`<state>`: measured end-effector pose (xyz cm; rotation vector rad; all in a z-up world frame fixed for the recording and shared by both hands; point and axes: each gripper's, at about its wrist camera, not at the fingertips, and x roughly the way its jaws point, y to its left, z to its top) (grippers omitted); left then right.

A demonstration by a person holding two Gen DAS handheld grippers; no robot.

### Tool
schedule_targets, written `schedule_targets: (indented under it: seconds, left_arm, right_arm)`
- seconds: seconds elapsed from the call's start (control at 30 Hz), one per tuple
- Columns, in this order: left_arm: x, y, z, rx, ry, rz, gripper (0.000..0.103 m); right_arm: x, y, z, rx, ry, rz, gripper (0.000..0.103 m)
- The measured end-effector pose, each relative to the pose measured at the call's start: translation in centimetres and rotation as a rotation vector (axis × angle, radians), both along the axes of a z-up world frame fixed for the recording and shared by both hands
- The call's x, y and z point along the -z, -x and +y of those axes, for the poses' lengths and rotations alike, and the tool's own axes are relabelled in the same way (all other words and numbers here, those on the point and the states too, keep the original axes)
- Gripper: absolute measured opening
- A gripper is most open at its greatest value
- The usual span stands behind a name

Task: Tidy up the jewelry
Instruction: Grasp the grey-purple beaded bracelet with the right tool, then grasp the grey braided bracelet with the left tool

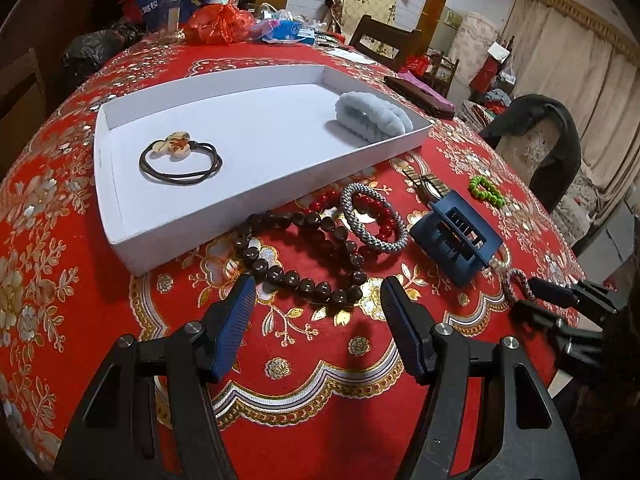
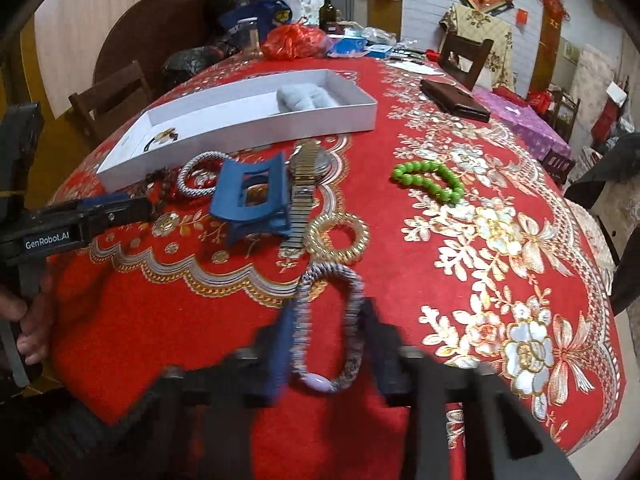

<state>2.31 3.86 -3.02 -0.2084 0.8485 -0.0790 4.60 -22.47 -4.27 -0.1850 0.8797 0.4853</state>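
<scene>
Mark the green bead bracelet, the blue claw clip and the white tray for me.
green bead bracelet (image 2: 430, 181): right wrist view, on the beads at the loop's near side.
blue claw clip (image 2: 250, 200): right wrist view, on its frame.
white tray (image 1: 192, 236): left wrist view, on the near wall.

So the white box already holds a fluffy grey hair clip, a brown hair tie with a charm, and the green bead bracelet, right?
Not quite. The white box holds the fluffy grey hair clip and the brown hair tie with a charm, but the green bead bracelet lies outside it on the red tablecloth, off to the box's right. The right wrist view shows this most clearly.
</scene>
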Motion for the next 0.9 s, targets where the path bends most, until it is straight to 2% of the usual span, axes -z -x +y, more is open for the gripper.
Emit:
schedule_targets:
  seconds: [0.07,0.17,0.3,0.5,0.67,0.73,0.8,0.9]
  left_arm:
    - [0.0,0.0,0.0,0.001,-0.006,0.001,0.065]
    - [0.0,0.0,0.0,0.001,-0.008,0.003,0.065]
    - [-0.3,-0.2,0.2,0.010,0.007,0.007,0.065]
    - [-2.9,-2.1,-0.1,0.037,0.025,-0.019,0.065]
    - [-3.0,-5.6,-1.4,0.057,-0.003,0.046,0.065]
    - [-2.6,-6.4,-1.9,0.067,-0.005,0.059,0.056]
    - [-2.2,-6.9,-2.4,0.082,-0.022,0.075,0.036]
    - [-1.3,-7.3,-2.5,0.085,-0.032,0.094,0.025]
  right_arm:
    - [-0.3,-0.3,-0.8,0.015,-0.047,0.009,0.012]
    - [-1.9,-0.3,-1.6,0.047,-0.120,-0.028,0.012]
    - [-2.8,-0.3,-1.7,0.059,-0.177,-0.034,0.012]
    - [-3.2,-0.4,-1.1,0.062,-0.178,-0.034,0.012]
    - [-3.5,-0.3,-1.3,0.062,-0.199,-0.035,0.012]
    - [-3.6,-0.2,-1.4,0.059,-0.206,-0.036,0.012]
    - [-3.5,-0.2,-1.5,0.059,-0.210,-0.032,0.012]
    - [-3.5,-0.2,-1.9,0.066,-0.219,-0.026,0.012]
